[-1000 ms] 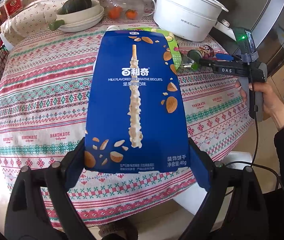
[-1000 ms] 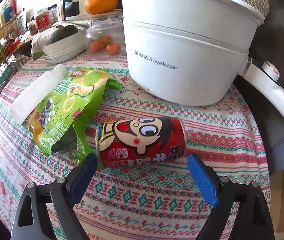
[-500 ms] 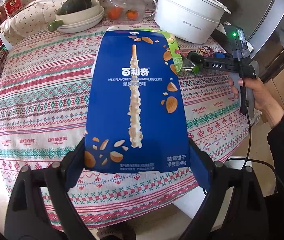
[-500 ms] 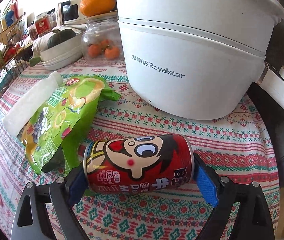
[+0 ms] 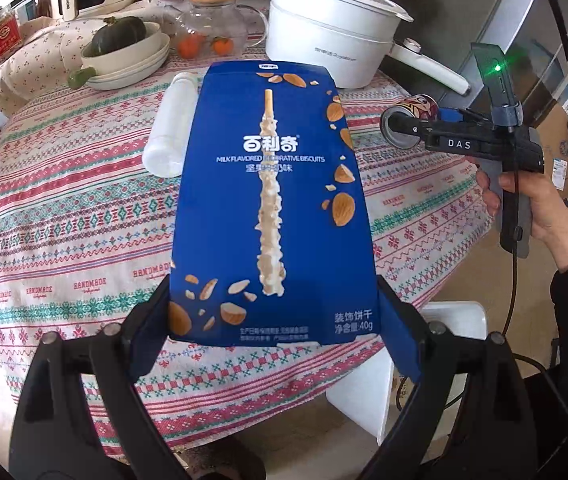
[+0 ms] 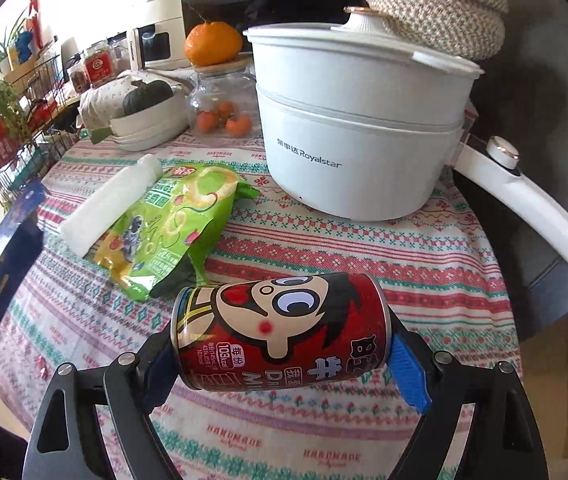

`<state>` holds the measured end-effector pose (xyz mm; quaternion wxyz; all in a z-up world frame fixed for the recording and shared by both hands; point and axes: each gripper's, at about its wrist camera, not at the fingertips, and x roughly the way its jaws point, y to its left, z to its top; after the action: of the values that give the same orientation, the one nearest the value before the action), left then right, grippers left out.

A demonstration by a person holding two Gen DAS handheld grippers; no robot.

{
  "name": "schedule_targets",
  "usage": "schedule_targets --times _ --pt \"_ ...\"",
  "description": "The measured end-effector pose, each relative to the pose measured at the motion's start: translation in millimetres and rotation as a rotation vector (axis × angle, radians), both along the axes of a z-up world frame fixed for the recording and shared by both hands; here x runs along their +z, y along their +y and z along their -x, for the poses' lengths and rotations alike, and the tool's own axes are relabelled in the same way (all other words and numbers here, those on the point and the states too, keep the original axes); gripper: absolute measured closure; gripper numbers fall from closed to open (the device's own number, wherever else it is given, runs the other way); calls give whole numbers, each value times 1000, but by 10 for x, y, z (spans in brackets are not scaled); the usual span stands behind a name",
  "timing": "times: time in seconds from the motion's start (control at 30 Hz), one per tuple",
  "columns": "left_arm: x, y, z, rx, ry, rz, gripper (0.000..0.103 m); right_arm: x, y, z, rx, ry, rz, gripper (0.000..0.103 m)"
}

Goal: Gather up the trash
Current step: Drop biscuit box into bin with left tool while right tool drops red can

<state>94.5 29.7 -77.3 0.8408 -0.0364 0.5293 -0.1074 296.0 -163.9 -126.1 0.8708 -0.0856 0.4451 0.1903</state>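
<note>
My left gripper (image 5: 276, 336) is shut on a blue biscuit box (image 5: 272, 200) and holds it flat above the table. My right gripper (image 6: 280, 364) is shut on a red cartoon drink can (image 6: 280, 332), lying sideways and lifted off the patterned tablecloth (image 6: 363, 264). The right gripper with the can (image 5: 411, 118) also shows at the right of the left wrist view. A green snack bag (image 6: 168, 228) and a white roll (image 6: 112, 204) lie on the table to the left of the can. The blue box's edge (image 6: 4, 264) shows at the far left.
A white Royalstar pot (image 6: 355, 136) with a long handle (image 6: 523, 204) stands behind the can. A glass jar of small oranges (image 6: 220, 108), stacked bowls with a squash (image 6: 148, 116) and wire racks (image 6: 12, 132) are at the back left. A white bin (image 5: 371, 396) stands below the table edge.
My right gripper closed on the red can and lifted it off the table, pulling back. My left gripper keeps holding the blue box and rose slightly.
</note>
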Motion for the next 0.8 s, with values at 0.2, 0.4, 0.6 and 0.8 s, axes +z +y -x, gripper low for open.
schedule_targets --times 0.2,0.4,0.6,0.8 --pt "39 -10 -9 -89 -36 6 11 341 -197 611 -32 -7 1 14" --pt "-33 -32 19 -193 -39 -8 11 532 -378 1114 -69 -6 16 14" --pt "-195 -330 257 -333 8 -52 11 528 -643 1525 -144 28 29 14" --pt "-506 -630 515 -475 99 -121 11 434 -844 1864 -181 50 51 14"
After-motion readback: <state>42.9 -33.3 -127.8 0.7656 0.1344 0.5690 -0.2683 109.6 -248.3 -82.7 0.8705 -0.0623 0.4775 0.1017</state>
